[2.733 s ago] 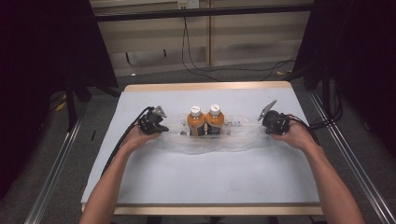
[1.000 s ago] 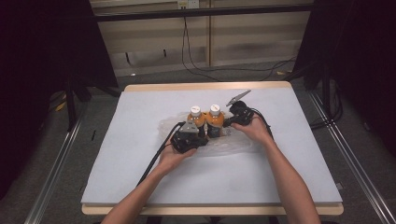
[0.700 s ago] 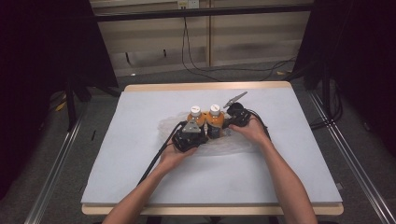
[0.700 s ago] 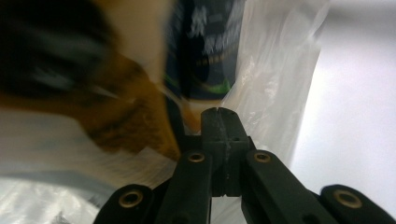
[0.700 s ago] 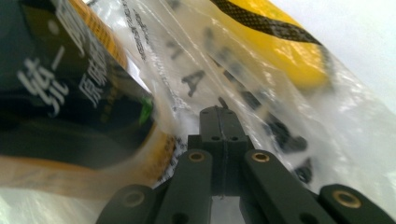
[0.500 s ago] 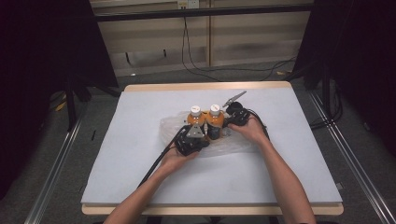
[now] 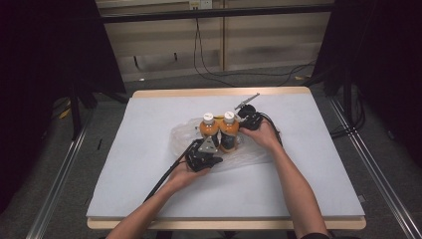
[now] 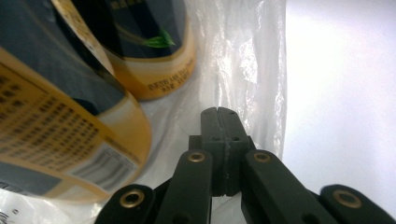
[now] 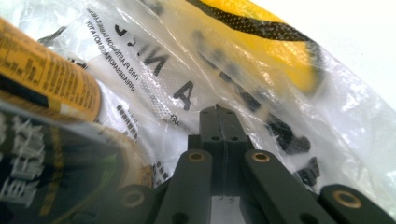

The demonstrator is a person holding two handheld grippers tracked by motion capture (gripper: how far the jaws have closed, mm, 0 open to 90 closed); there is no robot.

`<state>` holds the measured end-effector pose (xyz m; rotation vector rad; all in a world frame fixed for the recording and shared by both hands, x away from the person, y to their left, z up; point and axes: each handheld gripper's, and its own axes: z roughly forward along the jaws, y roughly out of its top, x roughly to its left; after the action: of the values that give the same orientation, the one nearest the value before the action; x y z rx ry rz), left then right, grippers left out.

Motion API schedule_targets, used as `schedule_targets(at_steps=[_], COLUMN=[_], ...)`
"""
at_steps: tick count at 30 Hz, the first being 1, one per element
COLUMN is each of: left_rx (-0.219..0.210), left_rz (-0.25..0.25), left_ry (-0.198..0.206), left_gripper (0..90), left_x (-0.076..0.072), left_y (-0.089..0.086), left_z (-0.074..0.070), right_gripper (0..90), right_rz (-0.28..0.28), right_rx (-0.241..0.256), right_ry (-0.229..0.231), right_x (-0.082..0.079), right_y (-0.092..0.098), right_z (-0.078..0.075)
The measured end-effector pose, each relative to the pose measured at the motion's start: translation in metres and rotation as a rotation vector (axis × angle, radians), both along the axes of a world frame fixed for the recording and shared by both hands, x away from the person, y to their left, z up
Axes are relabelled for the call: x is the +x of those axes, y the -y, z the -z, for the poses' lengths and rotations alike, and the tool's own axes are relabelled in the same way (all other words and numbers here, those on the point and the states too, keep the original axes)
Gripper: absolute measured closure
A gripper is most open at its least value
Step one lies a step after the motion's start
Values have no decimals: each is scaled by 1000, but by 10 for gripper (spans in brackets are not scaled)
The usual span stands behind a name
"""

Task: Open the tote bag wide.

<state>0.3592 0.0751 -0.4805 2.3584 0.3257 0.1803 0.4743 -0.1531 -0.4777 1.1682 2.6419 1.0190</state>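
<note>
two orange bottles (image 7: 219, 131), white caps, upright and touching side by side near the middle of the desk (image 7: 149, 199), a little toward the far edge. standing on a clear plastic bag (image 7: 181, 137) spread flat beneath and around them.

left gripper (image 7: 202, 158) at the near side of the bottles, low on the film. in the left gripper view, fingers (image 8: 219, 116) pressed together, tips sunk in a fold of bag (image 8: 243, 60); looks like a pinch on the film, though a layer between the tips cannot be made out for certain. bottle bases (image 8: 149, 70) just beside the tips, to their left in that view.

right gripper (image 7: 247, 119) at the far-right side of the bottles, hand close behind. in the right gripper view, fingers (image 9: 218, 119) likewise pressed together against printed film (image 9: 187, 88) with black lettering and a yellow patch; bottle label (image 9: 42, 70) just beside.

judged step: gathering bag edges up around the two bottles.

risks from here:
- thin, slick film; may slip out of the tips if the pull comes too hard or sideways.
- bottles tall and only resting on loose plastic; an uneven lift, one side ahead of the other, likely drags the film under them and tips one over.
- gripper bodies very near the bottles; small inward drift could knock them.
- tight pull against a bottle base could stretch or tear the bag.
</note>
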Motion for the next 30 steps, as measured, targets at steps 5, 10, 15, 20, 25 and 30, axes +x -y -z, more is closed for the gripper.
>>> schedule_targets(at_steps=[5,10,15,20,25,30], left_rx=[-14,17,-17,16,-11,-14], left_rz=[19,53,82,103,117,122], left_ry=[-4,3,-31,-26,-28,-29], left_gripper=[900,900,900,900,900,900], left_x=[-7,-12,-20,-29,-31,-33], left_y=[-5,-8,-14,-17,-20,-21], left_z=[1,-1,0,-3,-1,-1], right_gripper=[900,900,900,900,900,900], right_rz=[15,47,60,83,93,108], right_rx=[14,16,-27,-8,-33,-28], right_ry=[-13,-21,-14,-12,18,20], right_x=[6,12,20,26,30,35], right_y=[0,-1,-9,-10,-14,-15], right_z=[1,1,-1,0,0,1])
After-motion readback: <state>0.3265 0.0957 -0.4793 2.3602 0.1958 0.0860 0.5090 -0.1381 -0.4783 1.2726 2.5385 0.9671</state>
